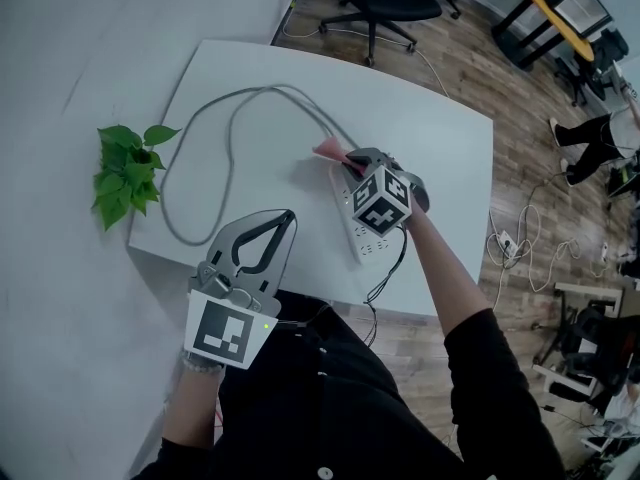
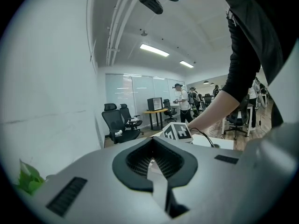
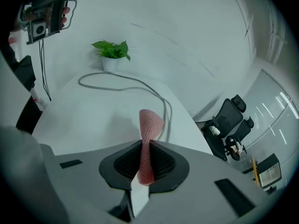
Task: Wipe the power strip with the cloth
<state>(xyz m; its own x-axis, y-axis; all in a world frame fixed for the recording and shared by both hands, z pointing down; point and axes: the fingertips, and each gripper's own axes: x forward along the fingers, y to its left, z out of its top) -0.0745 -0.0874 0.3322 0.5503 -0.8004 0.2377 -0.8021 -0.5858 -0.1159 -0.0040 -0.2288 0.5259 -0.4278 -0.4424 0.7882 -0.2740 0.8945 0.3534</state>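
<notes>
The right gripper [image 3: 144,158] pinches a limp pink cloth [image 3: 150,120] by one edge. The power strip [image 1: 352,233] beneath it probably slides easily; the left gripper [image 2: 152,161] is closed, empty

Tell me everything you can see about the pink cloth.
The pink cloth looks like soft, waffle-textured fabric. It is gathered into a narrow strip, pinched between the fingers of the right gripper, and its rounded free end flares out past them. In the head view it sits over the far end of the white power strip; whether they touch is unclear.
</notes>
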